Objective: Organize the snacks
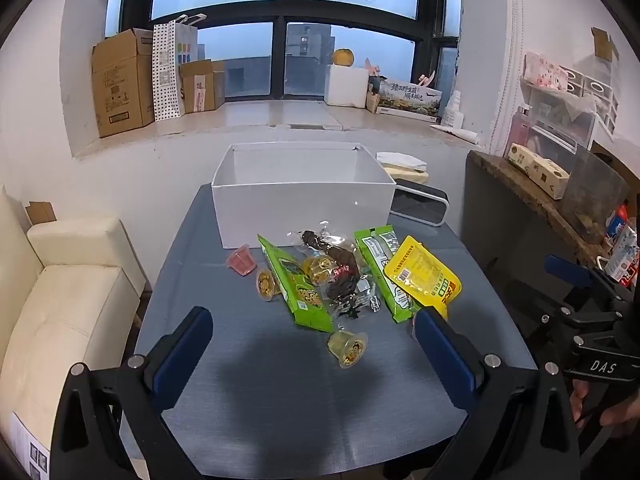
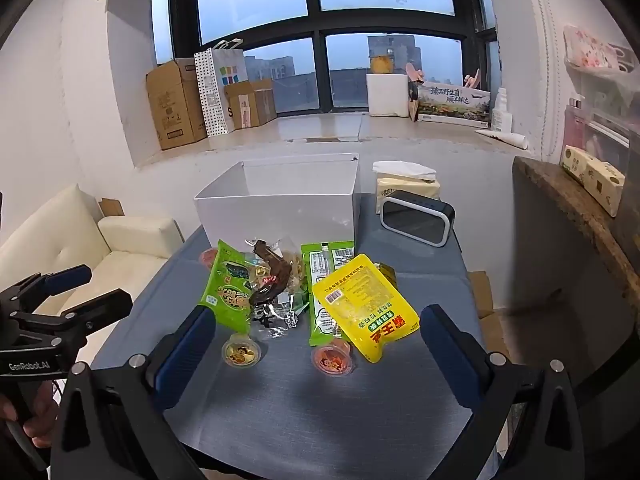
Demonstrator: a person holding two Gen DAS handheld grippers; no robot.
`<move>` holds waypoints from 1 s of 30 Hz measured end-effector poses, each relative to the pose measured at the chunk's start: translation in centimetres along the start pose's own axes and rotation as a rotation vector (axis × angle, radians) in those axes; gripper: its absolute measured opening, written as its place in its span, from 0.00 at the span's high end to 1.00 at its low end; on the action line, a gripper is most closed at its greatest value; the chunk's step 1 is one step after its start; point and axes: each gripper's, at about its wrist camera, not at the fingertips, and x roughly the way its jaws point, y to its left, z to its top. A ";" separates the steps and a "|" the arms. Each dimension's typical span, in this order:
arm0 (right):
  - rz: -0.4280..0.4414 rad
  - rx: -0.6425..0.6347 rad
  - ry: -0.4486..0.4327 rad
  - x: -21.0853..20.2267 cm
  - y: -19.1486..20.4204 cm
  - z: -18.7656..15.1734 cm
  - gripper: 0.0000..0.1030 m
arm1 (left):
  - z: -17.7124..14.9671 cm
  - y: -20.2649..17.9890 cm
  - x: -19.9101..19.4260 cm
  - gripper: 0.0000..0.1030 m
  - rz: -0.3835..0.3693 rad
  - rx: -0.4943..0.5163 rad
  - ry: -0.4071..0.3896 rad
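An open white box (image 1: 304,200) (image 2: 280,212) stands at the far side of the grey table (image 1: 304,392) (image 2: 320,408). In front of it lies a snack pile: two green packets (image 1: 294,284) (image 2: 228,290), a yellow pouch (image 1: 424,274) (image 2: 366,304), a clear packet with a dark snack (image 1: 340,268) (image 2: 272,276), and jelly cups, yellow (image 1: 348,348) (image 2: 242,352) and red (image 1: 241,260) (image 2: 333,360). My left gripper (image 1: 314,326) is open and empty just before the pile. My right gripper (image 2: 318,328) is open and empty above the near snacks.
A black clock (image 1: 420,204) (image 2: 416,216) and a tissue pack (image 2: 406,184) sit right of the box. A cream sofa (image 1: 68,312) stands left of the table, a dark wooden shelf (image 1: 532,204) to the right. Cardboard boxes (image 1: 122,82) line the windowsill.
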 end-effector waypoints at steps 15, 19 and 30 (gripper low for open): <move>0.001 0.014 -0.011 -0.3 -0.2 -0.1 0.00 | -0.1 -0.5 -0.1 0.00 0.007 0.013 -0.004; -0.003 0.020 -0.011 -0.5 -0.3 0.0 0.00 | -0.1 -0.5 -0.2 0.00 0.003 0.012 -0.007; -0.003 0.020 -0.005 -0.5 -0.2 -0.1 0.00 | -0.1 -0.6 -0.3 0.00 0.006 0.014 -0.011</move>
